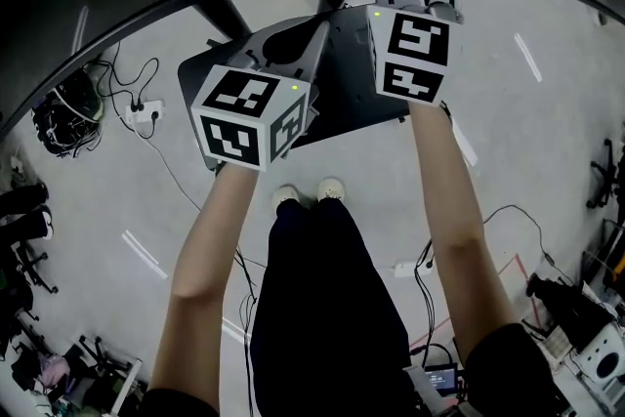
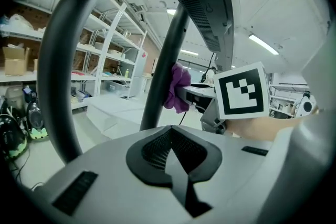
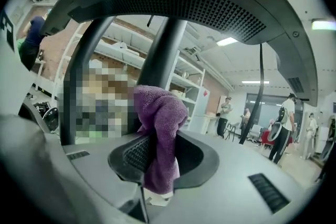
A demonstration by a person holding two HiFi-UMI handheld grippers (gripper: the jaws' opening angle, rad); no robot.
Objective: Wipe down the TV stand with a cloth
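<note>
Here, right tool (image 3: 155, 176) clamped on purple cloth (image 3: 160, 113) beside TV stand pole (image 3: 168, 44), left tool (image 2: 173, 161) closed, empty

No readable text, brand or number shows; the marker cubes (image 1: 252, 117) carry only black-and-white square patterns.

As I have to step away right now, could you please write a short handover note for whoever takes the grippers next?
Left gripper: shut, empty, held beside the right one.
Right gripper: shut on the purple cloth, bunched between its jaws.
TV stand: dark base below both grippers; its pole rises just beyond the cloth.
Done: cloth is in hand. How much has been wiped cannot be told.
Left: bring the cloth onto the stand and wipe it down.
</note>
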